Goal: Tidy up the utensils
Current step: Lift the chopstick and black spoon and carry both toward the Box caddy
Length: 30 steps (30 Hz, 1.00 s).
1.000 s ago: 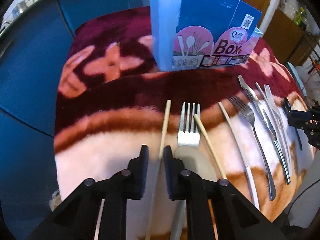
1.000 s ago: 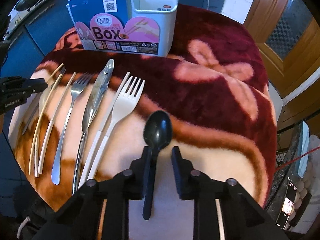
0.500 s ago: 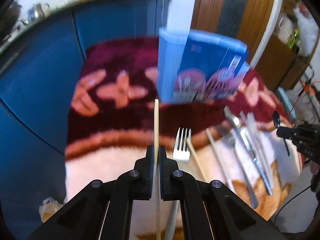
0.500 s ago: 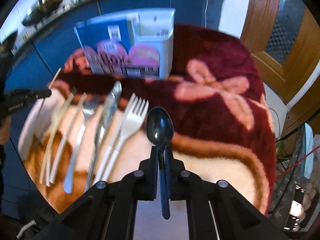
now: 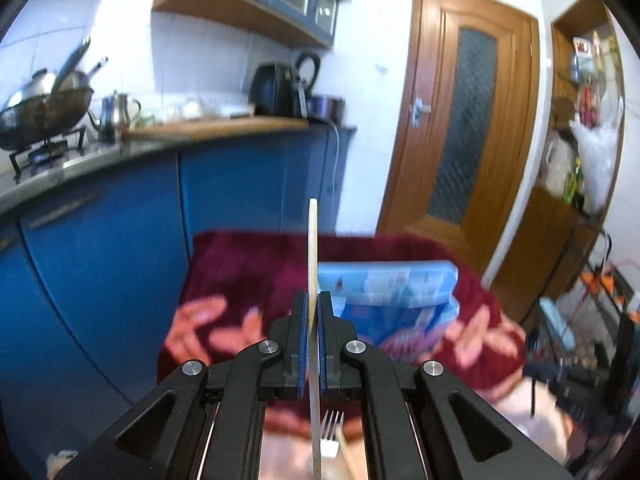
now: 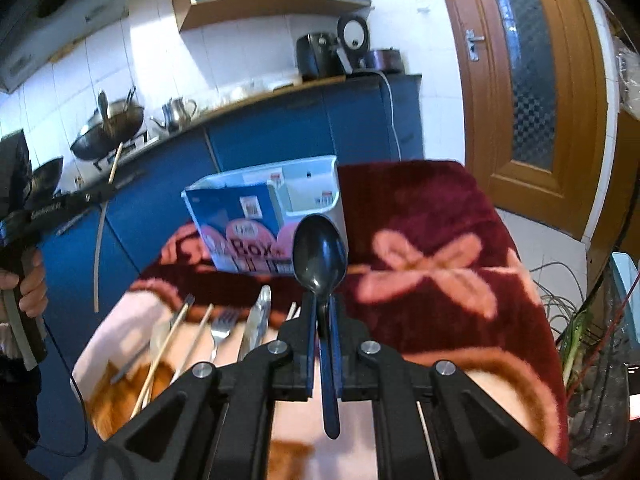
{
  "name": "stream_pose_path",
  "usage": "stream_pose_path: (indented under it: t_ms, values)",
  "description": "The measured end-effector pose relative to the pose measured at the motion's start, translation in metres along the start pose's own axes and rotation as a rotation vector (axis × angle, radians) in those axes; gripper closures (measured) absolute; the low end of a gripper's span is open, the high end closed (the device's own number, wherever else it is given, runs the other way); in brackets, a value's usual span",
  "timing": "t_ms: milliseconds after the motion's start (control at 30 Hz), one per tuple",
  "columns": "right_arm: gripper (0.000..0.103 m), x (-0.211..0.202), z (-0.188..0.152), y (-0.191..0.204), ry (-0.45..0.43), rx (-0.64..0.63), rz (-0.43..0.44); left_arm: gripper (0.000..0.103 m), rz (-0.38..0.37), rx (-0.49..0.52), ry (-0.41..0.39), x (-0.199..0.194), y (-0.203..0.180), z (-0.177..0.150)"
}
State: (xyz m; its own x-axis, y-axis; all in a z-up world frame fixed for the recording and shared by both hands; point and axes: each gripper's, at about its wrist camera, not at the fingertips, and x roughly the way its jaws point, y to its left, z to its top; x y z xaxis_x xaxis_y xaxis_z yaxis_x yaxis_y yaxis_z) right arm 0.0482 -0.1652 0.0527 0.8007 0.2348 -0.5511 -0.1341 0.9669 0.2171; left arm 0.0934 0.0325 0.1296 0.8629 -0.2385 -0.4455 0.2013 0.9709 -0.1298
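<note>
Ahead, the utensil box (image 6: 280, 216) stands upright on the blanket (image 6: 432, 216); its visible right compartment looks empty. Left gripper (image 5: 313, 312) clamps a chopstick (image 5: 312, 248); right gripper (image 6: 322, 316) pinches the black spoon (image 6: 319, 254).

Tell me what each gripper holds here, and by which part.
The left gripper pinches a chopstick partway along its shaft. The right gripper clamps a black spoon on its handle just below the bowl.

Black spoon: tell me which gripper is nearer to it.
Right. The right gripper is shut on the black spoon, whose bowl sticks out past its fingertips. The left gripper is well off to the side, apart from the spoon, shut on a chopstick.
</note>
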Motion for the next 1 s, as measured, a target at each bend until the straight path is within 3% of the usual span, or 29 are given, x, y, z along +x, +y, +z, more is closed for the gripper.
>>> stream_pose_path:
  t_ms: [300,467,733,1000]
  values:
    - [0.095,0.007,0.011,-0.002,-0.073,-0.007,0.019,0.099,0.032,-0.019,-0.228,0.028,-0.015,0.048]
    - [0.095,0.015,0.02,-0.007,-0.094,0.008,0.037,0.099,0.054,-0.035,-0.328,0.049,-0.016,0.059]
    - [0.095,0.031,0.047,-0.004,-0.126,-0.007,0.051,0.099,0.118,-0.083,-0.379,0.088,-0.013,0.053]
    - [0.095,0.057,0.085,0.002,-0.216,0.03,0.125,0.099,0.141,-0.098,-0.357,0.108,-0.008,0.029]
